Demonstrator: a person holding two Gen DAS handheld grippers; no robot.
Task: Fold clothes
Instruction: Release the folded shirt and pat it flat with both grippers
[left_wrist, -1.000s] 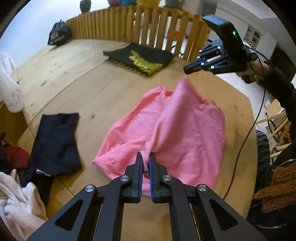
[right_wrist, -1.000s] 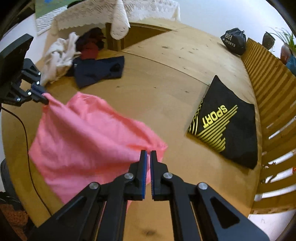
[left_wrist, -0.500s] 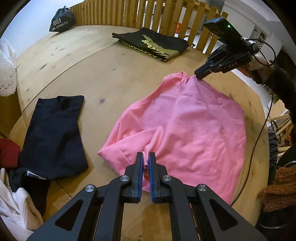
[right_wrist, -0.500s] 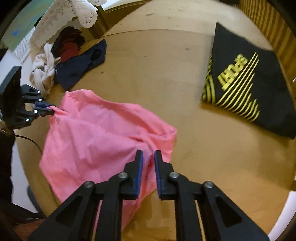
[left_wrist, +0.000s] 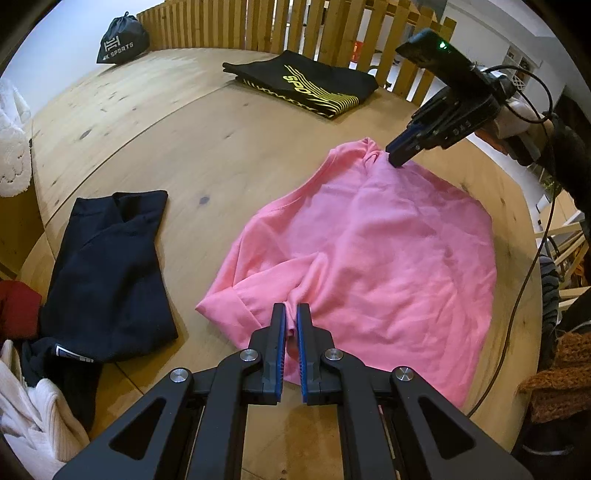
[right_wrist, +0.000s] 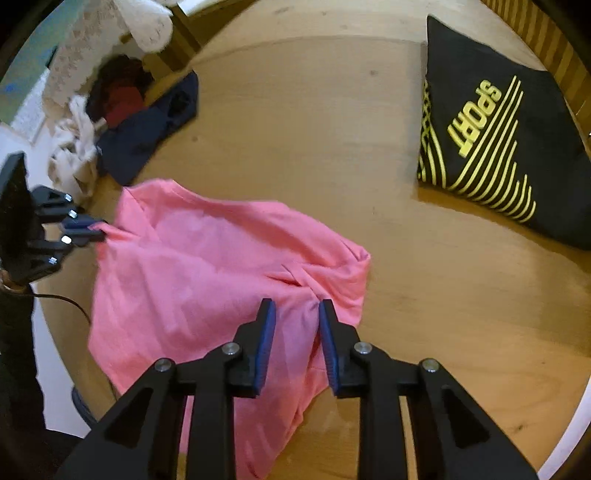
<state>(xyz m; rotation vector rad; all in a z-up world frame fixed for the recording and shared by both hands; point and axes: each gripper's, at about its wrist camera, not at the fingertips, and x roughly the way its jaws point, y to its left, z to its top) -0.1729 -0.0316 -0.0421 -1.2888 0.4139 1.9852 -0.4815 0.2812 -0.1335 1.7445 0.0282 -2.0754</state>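
A pink shirt (left_wrist: 369, 251) lies spread on the round wooden table (left_wrist: 207, 140), its edges rumpled. My left gripper (left_wrist: 290, 314) is shut on a pinch of the shirt's near edge, and the right wrist view shows it at the shirt's left corner (right_wrist: 92, 230). My right gripper (right_wrist: 295, 310) hovers over the opposite rumpled corner of the pink shirt (right_wrist: 207, 266). Its jaws stand apart and are closing, with cloth lying between the pads but not pressed. In the left wrist view the right gripper (left_wrist: 395, 158) points down at the shirt's far corner.
A folded black shirt with yellow SPORT print (right_wrist: 495, 147) lies near the wooden fence (left_wrist: 295, 22). A navy garment (left_wrist: 107, 273) and a pile of white and red clothes (left_wrist: 22, 387) sit at the table's left. A black bag (left_wrist: 122, 44) rests far back.
The pink shirt, held up a second ago, has come down flat on the table. Both grippers sank. The right gripper's jaws parted and let go of the corner.
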